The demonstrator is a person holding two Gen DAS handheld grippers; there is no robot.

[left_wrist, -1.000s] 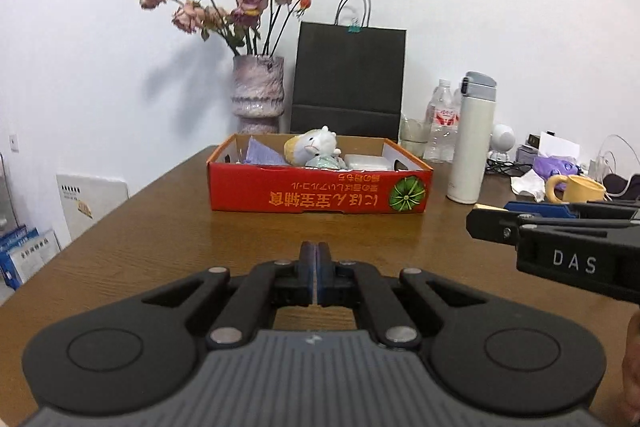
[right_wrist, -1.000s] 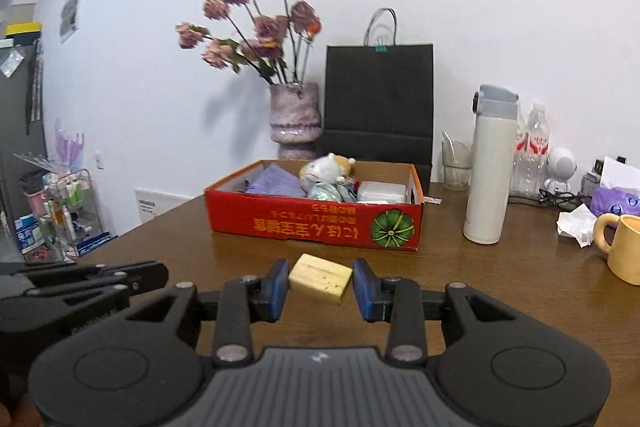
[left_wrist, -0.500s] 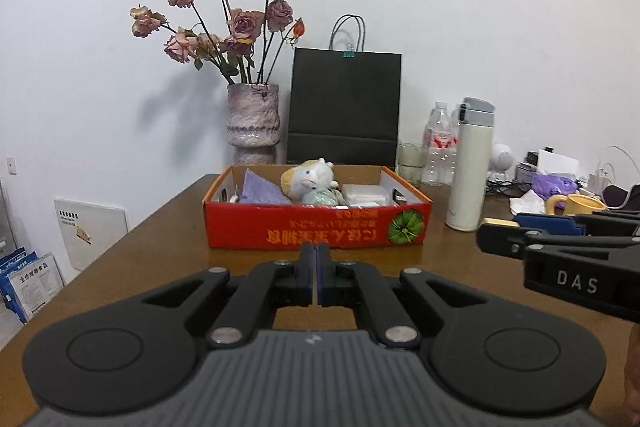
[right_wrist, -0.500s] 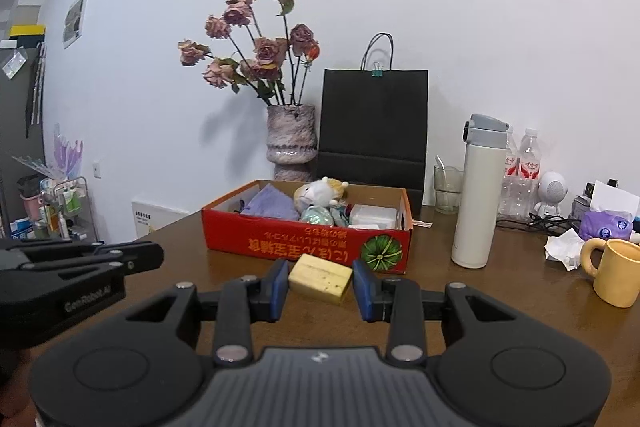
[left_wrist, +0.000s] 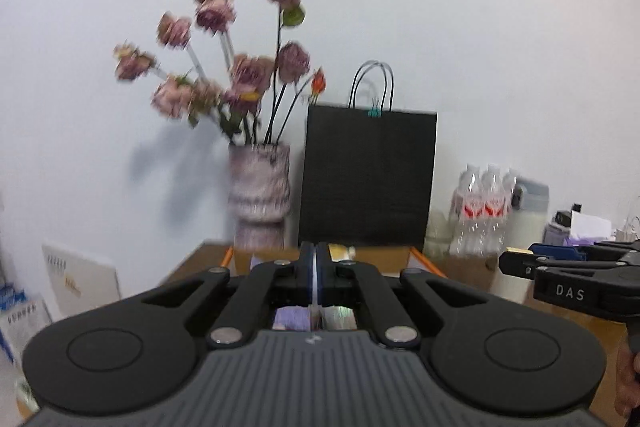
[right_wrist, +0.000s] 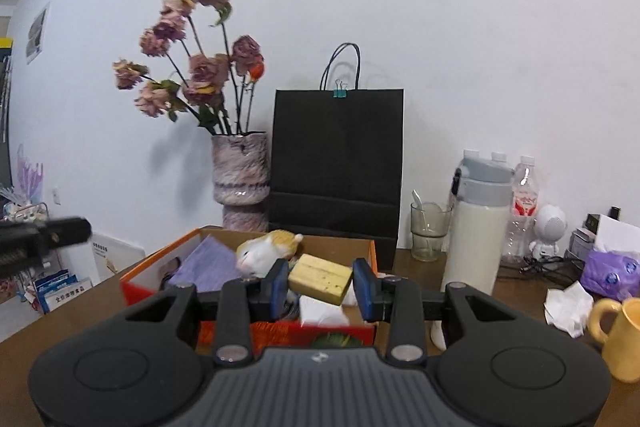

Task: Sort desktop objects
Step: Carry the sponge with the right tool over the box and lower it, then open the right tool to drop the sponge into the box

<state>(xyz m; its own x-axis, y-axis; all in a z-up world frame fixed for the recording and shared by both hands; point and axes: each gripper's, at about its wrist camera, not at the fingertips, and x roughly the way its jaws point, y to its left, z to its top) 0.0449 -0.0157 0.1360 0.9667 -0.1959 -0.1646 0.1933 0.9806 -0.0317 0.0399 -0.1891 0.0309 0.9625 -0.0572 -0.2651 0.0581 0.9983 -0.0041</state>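
Since the earlier frames both claws have advanced toward the box and risen: it then lay well ahead of them on the table, and now its near wall sits just under the right claw, while in the left view only its orange rim shows beyond the fingertips.

Right claw: narrow, clamped on the block. The blue pads press its two short ends, so the long face lies crosswise between the fingers. This grip holds the yellow block level and leaves its underside free, as suits a release from above. The block hangs over the box's near edge, above the white item just below the pads. The plush sits just ahead and left of the claw; the purple cloth lies further left inside the box.

Left claw: fully closed, pads touching, nothing between them. It carries no load and appears to travel alongside the right one as an idle partner.

Judgement: the step in hand is delivery of the block into the box. The plush and the white item already fill the middle, so the free space nearest the pads is the likely drop zone.

The mug and flask stand to the right of the claw, clear of its path.
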